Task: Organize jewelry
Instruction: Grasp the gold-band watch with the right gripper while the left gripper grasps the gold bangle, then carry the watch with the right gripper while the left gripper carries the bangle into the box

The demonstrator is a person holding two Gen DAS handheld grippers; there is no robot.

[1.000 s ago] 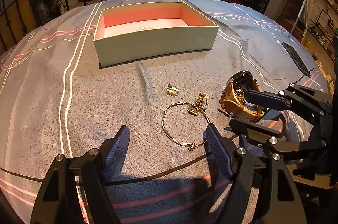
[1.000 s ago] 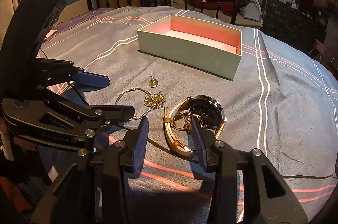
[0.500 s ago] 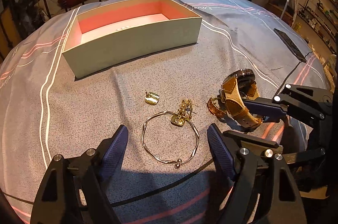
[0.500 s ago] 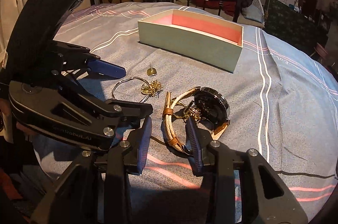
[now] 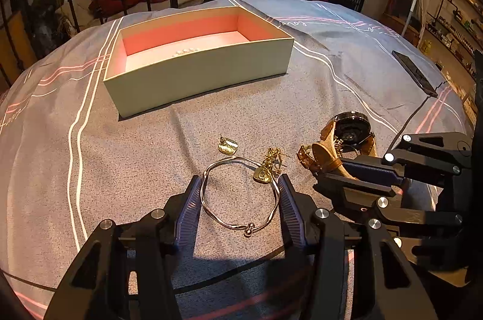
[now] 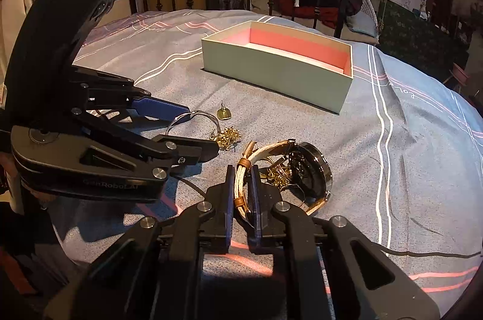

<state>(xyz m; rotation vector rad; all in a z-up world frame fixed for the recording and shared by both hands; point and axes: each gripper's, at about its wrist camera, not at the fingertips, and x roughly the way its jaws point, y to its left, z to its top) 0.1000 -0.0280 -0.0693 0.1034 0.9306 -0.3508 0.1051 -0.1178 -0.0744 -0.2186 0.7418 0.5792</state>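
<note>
Two grips forming at once on a striped grey bedspread point(image 5: 90, 157), with the open pink-lined box point(image 5: 196, 75) at the far side, well apart from the jewelry and up and left of it in the left wrist view. Left gripper point(image 5: 240, 205) lowered over the thin silver bangle point(image 5: 238, 193), which lies flat on the cloth as a rough ring; blue pads point(image 5: 188, 208) straddling it left and right, closing in, each just at the wire's outer edge, though firm pressure cannot be confirmed. Clasp ball of the bangle at the near edge, pointing back toward the gripper. Tangled gold chain with a small heart charm point(image 5: 268, 166) draped over the bangle's far right rim, likely to ride along or snag on a lift. Gold square earring point(image 5: 228, 146) lying loose just beyond the bangle's far edge, untouched. Right gripper point(image 6: 241, 187) nearly shut, pads pinching the tan strap loop of the watch point(image 6: 305, 172) edge-on; dark watch face lying to the right of and beyond the fingers, strap's long run curving away from the pinch toward the far left. More gold chain bunched inside the strap loop. Key relation for what comes next: box straight ahead and far from both grippers, nearer the left one's line of travel, open mouth facing up, so a lift and a carry forward over the near wall seem called for. Small pale beads point(image 5: 185, 52) already on the box floor.
</note>
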